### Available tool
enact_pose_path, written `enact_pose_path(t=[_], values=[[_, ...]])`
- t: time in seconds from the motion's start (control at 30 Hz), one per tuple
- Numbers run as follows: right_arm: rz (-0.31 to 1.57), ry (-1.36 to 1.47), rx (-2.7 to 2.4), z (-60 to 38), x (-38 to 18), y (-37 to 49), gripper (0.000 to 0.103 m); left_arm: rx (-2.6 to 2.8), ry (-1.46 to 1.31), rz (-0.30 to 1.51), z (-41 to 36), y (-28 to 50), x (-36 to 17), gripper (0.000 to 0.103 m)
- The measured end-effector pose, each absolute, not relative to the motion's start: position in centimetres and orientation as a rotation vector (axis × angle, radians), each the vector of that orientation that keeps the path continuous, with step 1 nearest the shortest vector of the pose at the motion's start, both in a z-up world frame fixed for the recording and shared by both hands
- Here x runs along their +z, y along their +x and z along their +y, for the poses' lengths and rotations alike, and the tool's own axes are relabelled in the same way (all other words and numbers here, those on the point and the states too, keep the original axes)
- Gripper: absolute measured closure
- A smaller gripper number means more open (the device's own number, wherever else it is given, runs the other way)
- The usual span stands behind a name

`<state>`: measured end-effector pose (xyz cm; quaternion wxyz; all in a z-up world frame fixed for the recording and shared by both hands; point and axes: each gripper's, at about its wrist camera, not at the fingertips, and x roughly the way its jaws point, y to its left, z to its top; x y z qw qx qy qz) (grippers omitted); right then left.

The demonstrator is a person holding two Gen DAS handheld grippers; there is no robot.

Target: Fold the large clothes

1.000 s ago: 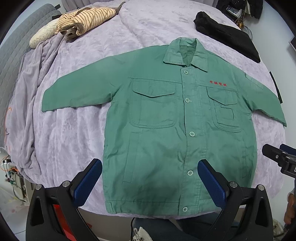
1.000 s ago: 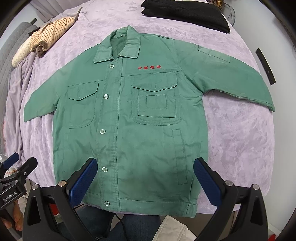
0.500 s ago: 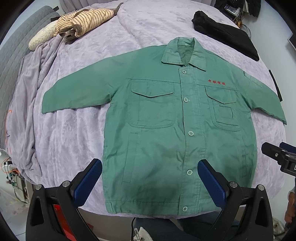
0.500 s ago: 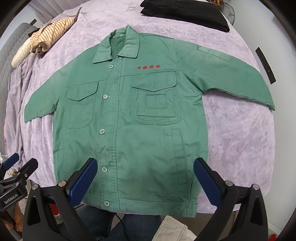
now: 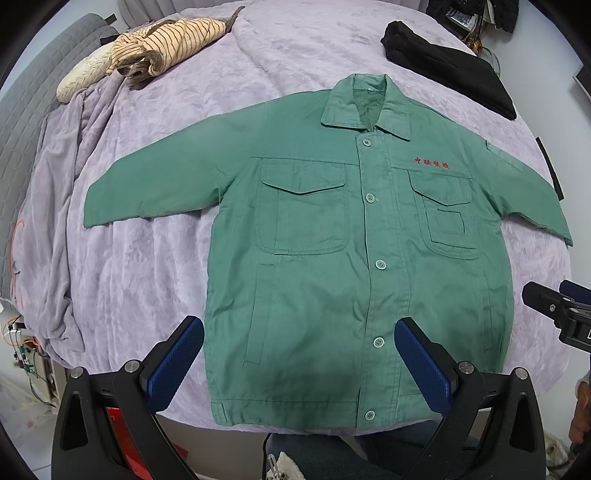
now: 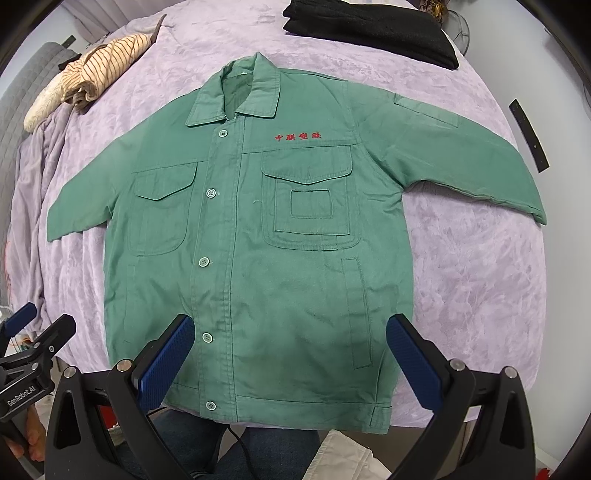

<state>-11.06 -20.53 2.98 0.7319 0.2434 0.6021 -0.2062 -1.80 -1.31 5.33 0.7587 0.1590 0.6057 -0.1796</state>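
A green cotton work jacket with red embroidered characters on the chest point(image 5: 354, 266) point(image 6: 255, 258) is laid flat, front up and buttoned, on a bed covered with a lilac plush blanket point(image 5: 155, 266) point(image 6: 480, 266). Its hem lies along the near edge of the bed, its collar points toward the far edge, and both sleeves are spread outward toward the left and right edges. The left tool point(image 5: 299, 354) is held above the hem with its blue-padded fingers spread wide, nothing being gripped. The right tool point(image 6: 290, 350) is likewise held over the hem, spread apart and empty. A striped beige garment bundled with a cream knit point(image 5: 162, 44) point(image 6: 99, 77) is seen at the far left corner of the bed, and a folded black garment point(image 5: 447, 62) point(image 6: 369, 29) at the far right corner. A narrow black strip point(image 6: 528, 140) rests near the right edge.
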Motion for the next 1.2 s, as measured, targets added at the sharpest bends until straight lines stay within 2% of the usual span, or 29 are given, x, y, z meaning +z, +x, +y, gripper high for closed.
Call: enact_pose_path(t=[1.2], values=[[1.326, 0.536, -0.452, -20.50, 2.96, -11.08, 0.000, -0.388, 0.351, 1.316, -1.25, -2.04, 5.34, 0.000]])
